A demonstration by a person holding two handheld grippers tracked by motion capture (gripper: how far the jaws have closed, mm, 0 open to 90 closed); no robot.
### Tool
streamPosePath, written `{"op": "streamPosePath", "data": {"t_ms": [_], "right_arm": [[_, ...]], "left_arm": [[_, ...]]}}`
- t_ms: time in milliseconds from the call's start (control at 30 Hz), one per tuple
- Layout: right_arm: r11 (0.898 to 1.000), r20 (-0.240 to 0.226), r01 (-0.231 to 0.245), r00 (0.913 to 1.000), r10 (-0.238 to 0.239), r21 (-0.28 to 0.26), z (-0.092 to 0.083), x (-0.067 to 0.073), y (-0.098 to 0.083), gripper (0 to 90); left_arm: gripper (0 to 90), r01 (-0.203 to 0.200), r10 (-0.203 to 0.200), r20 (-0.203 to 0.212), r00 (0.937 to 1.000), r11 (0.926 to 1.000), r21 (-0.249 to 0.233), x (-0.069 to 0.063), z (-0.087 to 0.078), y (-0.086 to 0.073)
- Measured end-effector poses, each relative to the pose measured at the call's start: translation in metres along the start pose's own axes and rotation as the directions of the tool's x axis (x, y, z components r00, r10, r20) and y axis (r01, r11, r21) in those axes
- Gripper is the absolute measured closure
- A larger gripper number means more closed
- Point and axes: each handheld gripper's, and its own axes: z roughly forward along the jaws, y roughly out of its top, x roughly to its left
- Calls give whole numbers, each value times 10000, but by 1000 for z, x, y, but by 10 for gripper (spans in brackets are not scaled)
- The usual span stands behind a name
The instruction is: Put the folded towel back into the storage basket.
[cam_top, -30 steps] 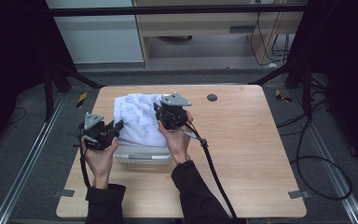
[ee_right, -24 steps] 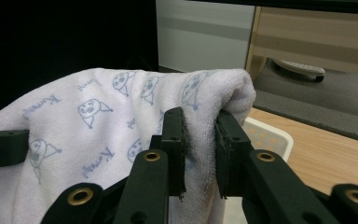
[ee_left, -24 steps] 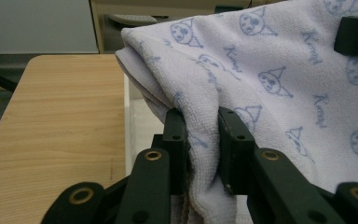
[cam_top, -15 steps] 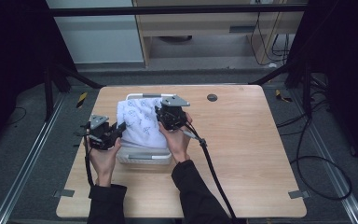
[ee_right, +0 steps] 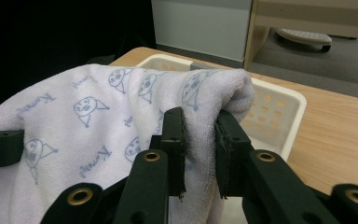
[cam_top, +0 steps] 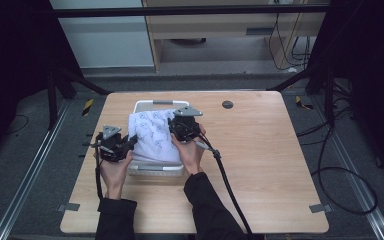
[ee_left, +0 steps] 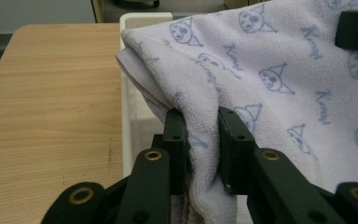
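High view: folded towel (cam_top: 155, 137) held over the white basket (cam_top: 160, 104) near the table's (cam_top: 280, 165) far-left part, left gripper (cam_top: 121, 146) and right gripper (cam_top: 182, 129) at its two sides.

Left gripper view: jaws clamped on a towel fold above the basket's rim.

Right gripper view: jaws pinch the other fold.

Step, likely: lowering the towel into the basket. Next calls for level descent, then release.

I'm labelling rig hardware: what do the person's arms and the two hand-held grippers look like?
Both forearms wear dark sleeves. The left hand-held gripper and right hand-held gripper are black, each topped by a grey three-cornered plate. Their black jaws show brass-coloured pivot rings. A black cable trails from the right one.
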Motion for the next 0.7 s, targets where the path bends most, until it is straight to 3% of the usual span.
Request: {"op": "streamPosePath", "data": {"t_ms": [700], "right_arm": [[9967, 183, -152, 9997, 138, 801, 18, -8, -19, 755]], "left_arm": [[741, -69, 77, -94, 9999, 9970, 773, 1, 19, -14]]}}
